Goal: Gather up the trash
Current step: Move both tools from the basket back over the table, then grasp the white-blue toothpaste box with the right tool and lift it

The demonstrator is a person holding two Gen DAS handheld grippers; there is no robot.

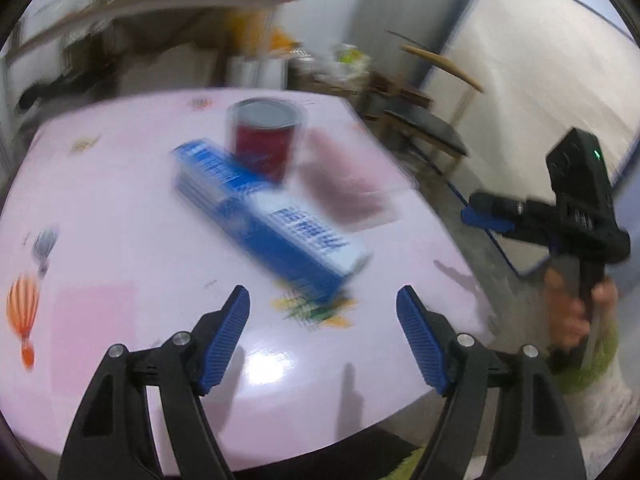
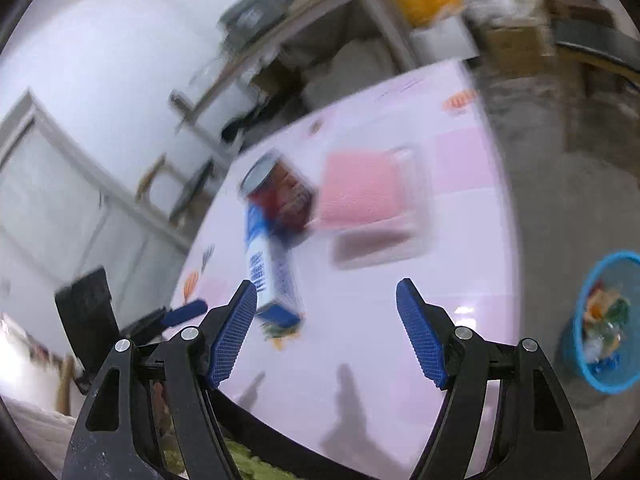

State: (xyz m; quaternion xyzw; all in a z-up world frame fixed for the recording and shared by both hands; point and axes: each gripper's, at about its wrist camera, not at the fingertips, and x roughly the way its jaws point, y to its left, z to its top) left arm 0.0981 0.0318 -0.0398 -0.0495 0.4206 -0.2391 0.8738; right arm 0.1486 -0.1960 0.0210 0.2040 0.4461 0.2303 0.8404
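Both pairs of fingers stand wide apart with nothing between them: on my left gripper (image 1: 323, 308) the ribbed blue pads (image 1: 226, 340) hang over the near edge of a pale pink table (image 1: 120, 208), and my right gripper (image 2: 326, 304) is spread the same way above that surface. Going left to right in the left wrist view, I see hot-air balloon prints on the glossy tabletop, then a long blue-and-white carton (image 1: 272, 216) lying flat on its side, its near end just ahead of my left fingertips and roughly centred between them. Behind it, touching or nearly so, a red can (image 1: 266, 140) with a metal top stands upright, and right of that lies a blurred pinkish-brown flat packet (image 1: 340, 192). Farther right, off the table, my other hand (image 1: 576, 312) grips the black handle of the right gripper. Cluttered shelves, a chair and white walls fill the background. From the right wrist view, the carton ends beside my left-hand pad, and a blue mesh bin (image 2: 608, 320) holding scraps sits on the grey floor at far right.
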